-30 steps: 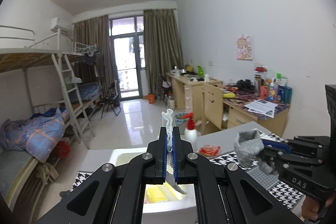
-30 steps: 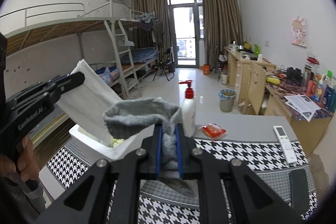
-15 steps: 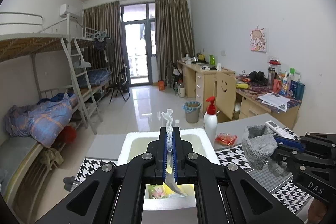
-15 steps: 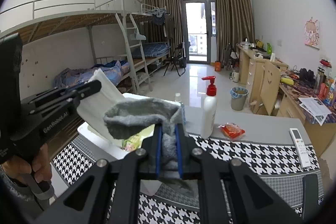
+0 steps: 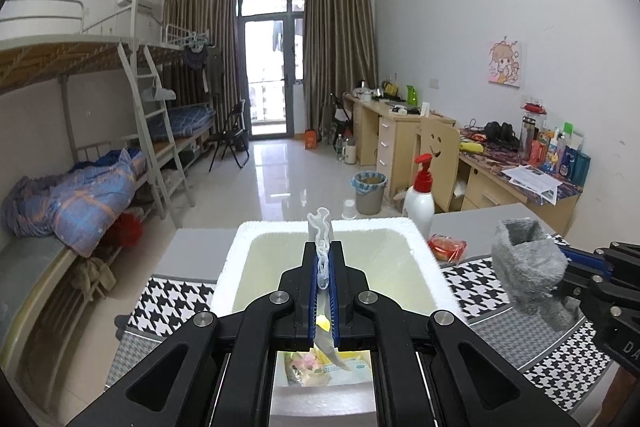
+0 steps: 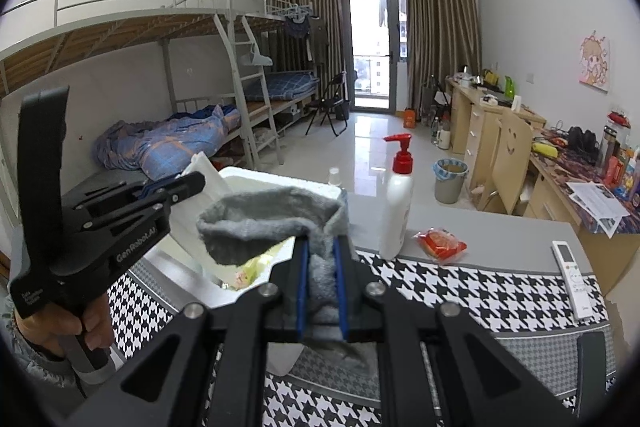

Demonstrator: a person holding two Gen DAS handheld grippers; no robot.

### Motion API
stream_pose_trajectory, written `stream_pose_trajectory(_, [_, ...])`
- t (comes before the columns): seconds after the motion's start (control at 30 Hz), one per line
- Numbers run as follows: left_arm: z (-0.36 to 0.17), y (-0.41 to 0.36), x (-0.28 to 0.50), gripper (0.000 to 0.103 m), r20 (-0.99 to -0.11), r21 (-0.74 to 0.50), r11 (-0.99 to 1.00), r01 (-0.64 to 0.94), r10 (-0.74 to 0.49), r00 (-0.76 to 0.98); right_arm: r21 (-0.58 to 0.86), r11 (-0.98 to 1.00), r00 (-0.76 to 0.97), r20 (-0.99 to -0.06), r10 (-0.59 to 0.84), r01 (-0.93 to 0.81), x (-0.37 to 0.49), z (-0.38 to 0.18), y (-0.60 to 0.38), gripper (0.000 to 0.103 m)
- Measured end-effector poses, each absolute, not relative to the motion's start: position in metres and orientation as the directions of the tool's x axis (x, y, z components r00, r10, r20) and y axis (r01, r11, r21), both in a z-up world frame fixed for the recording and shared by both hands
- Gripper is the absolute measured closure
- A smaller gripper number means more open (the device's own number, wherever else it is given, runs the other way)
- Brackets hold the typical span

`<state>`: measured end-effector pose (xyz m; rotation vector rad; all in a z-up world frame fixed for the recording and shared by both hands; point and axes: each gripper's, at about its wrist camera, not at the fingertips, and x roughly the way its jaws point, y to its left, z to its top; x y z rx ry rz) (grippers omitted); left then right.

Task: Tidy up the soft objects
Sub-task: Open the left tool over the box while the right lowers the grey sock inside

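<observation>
Both tools were loaded. The right tool (image 6: 320, 291) was clenched on a grey fleecy sock (image 6: 272, 223), its pads biting the middle so the open cuff flopped forward and a tail hung beneath. It looked light, limp and easily squashed; nothing fragile there, and I'd judge a pinch through a doubled fold the safest hold, since a single layer could slide out of the pads.

The left tool (image 5: 324, 279) was clamped on a thin white tissue pack (image 5: 320, 227), gripped edge-on. A crinkled end stuck up past the tips and a corner drooped below. That one read as featherlight, with a film wrap that might be slippery, so a hold well in from the edge seemed wise.

The tissue pack hung directly over the white foam box (image 5: 424, 239), which sat on the houndstooth mat (image 5: 480, 279) toward the left side of the tabletop (image 6: 492, 227). Some yellow and pink packets (image 5: 308, 367) lay on the box floor. The sock was just beside the box's right rim, above the mat, not yet over the opening.
</observation>
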<state>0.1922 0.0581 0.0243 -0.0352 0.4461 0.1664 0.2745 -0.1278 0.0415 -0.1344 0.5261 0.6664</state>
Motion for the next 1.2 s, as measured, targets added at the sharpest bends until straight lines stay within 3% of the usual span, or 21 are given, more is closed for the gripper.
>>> stream_pose_trajectory(0.07, [0.021,0.061,0.194,0.083,-0.44,0.008,0.984,-0.178,0.164,0.883,0.044,0.786,0.661,-0.512,0.548,-0.617,0.277,0.04,-0.126,0.088])
stream_pose_trajectory(0.13, [0.02,0.065,0.191,0.037,-0.43,-0.003,0.981,-0.196,0.176,0.885,0.041,0.79,0.664,-0.516,0.541,-0.612,0.28,0.04,-0.124,0.088])
stream_pose_trajectory(0.2, [0.02,0.065,0.187,0.018,-0.407,-0.009,0.979,-0.205,0.183,0.895,0.042,0.788,0.659,-0.522,0.541,-0.614,0.282,0.039,-0.121,0.087])
stream_pose_trajectory(0.27, [0.021,0.066,0.184,0.015,-0.397,-0.008,0.98,-0.2,0.181,0.9,0.037,0.79,0.661,-0.525,0.536,-0.612,0.282,0.039,-0.119,0.087])
stream_pose_trajectory(0.4, [0.021,0.069,0.18,0.001,-0.379,0.0,0.979,-0.201,0.186,0.906,0.037,0.784,0.654,-0.53,0.541,-0.619,0.282,0.04,-0.112,0.087])
stream_pose_trajectory(1.2, [0.02,0.113,0.134,0.001,-0.341,-0.023,0.954,-0.298,0.272,0.9,0.003,0.737,0.625,-0.528,0.575,-0.676,0.277,0.048,-0.071,0.087])
